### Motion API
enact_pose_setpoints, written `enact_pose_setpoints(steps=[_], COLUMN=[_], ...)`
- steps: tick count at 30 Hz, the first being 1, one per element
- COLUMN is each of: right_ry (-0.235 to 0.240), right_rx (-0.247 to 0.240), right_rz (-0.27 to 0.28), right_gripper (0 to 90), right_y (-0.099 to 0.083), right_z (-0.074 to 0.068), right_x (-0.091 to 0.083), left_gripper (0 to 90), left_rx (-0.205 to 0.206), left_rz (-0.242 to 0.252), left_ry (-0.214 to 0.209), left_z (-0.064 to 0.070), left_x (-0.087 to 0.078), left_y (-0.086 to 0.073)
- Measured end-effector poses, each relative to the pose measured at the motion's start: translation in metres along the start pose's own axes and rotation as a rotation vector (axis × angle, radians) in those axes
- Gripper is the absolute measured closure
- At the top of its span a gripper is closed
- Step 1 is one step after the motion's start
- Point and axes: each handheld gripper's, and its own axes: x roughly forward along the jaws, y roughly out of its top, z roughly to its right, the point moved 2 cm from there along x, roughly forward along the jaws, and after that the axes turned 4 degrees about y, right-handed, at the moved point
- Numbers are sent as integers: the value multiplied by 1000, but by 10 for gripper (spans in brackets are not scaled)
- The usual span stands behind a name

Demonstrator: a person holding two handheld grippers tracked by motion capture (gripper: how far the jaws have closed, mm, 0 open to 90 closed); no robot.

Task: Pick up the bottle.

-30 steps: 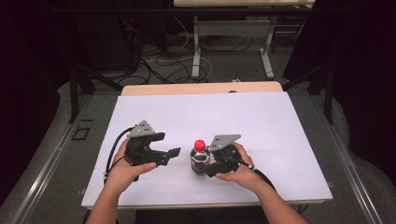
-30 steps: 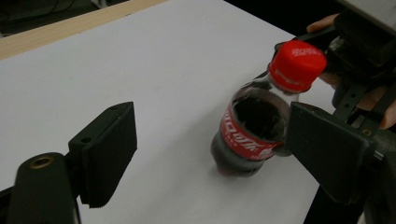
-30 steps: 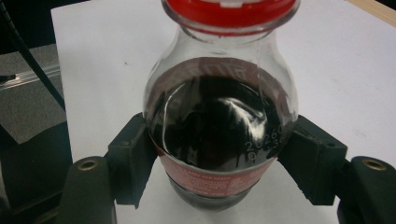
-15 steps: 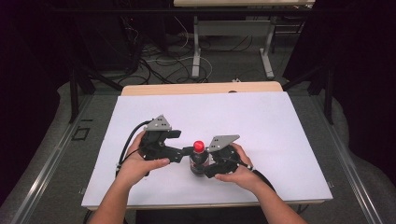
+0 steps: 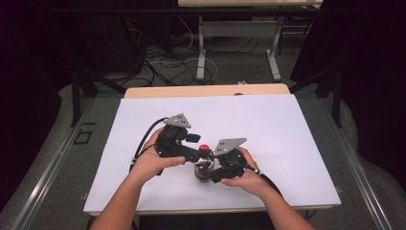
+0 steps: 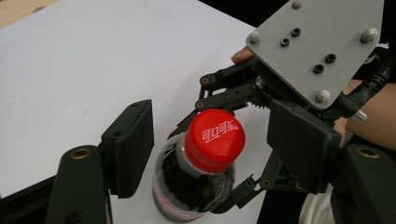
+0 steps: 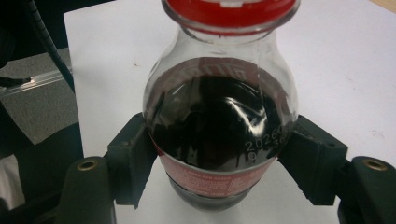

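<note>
A small cola bottle [image 7: 219,126] with dark drink and a red cap [image 6: 215,139] stands upright on the white table sheet [image 5: 268,124]. My right gripper [image 7: 224,154] is shut on the bottle's body, one pad pressed against each side, and it comes at the bottle [image 5: 203,168] from the right [image 5: 207,172]. My left gripper [image 6: 212,140] is open, its two jaws straddling the cap with a gap on both sides. In the high view the left gripper [image 5: 200,152] reaches in from the left at cap height.
The white sheet covers most of a wooden table whose bare back edge [image 5: 206,90] shows. Beyond the table stand desk legs [image 5: 201,52] and loose cables [image 5: 158,62] on the floor. A black cable [image 5: 143,141] trails from the left gripper.
My left gripper has swung right from the open sheet to the bottle, and its jaws now sit either side of the cap. The right gripper and bottle have stayed put.
</note>
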Motion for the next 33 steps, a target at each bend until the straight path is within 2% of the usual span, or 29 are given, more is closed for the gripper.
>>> enact_pose_setpoints(steps=[2,4,5,6,8,9,10,12,14,15,18,20,21,23,26,27,29,33], right_ry=[4,16,14,17,20,23,26,28,29,29,27,26,25,22,19,24,13,-1], right_rx=[9,-3,-4,6,4,3,3,4,4,5,2,5,-9,1,17,21,18,37], right_rz=[0,-4,1,-2,5,0,0,1,2,2,6,4,7,10,16,5,23,20], right_gripper=[312,312,312,312,313,312,313,312,312,313,312,313,313,313,313,313,314,315], right_y=[0,0,0,0,0,0,0,0,1,0,0,0,0,0,-1,0,0,0], right_z=[0,1,0,-1,-1,-2,-2,-2,-3,-2,-2,-2,-1,-2,-1,-1,0,0], right_x=[0,-1,-1,-2,-2,-3,-3,-3,-3,-3,-2,-2,-1,-1,-1,-2,-2,-3], left_gripper=[364,386,399,412,436,450,465,508,540,566,574,579,582,588,600,603,606,609], left_rx=[15,25,28,38,48,44,55,67,65,63,72,72,79,82,86,84,75,69], left_rz=[-28,-44,-31,-50,-59,-39,-61,-66,-73,-60,-77,-80,-79,-81,-57,-70,-58,-48], left_ry=[-8,-18,-15,-36,-36,-26,-46,-43,-42,-44,-49,-46,-40,-28,3,-1,17,34], left_z=[-1,-2,-1,-2,-2,-1,-1,-1,-1,0,0,1,1,1,2,2,4,5], left_x=[4,7,10,10,12,14,14,15,15,16,16,16,16,15,16,15,15,16], left_y=[2,2,2,2,2,1,1,2,2,2,2,2,2,3,3,4,4,5])
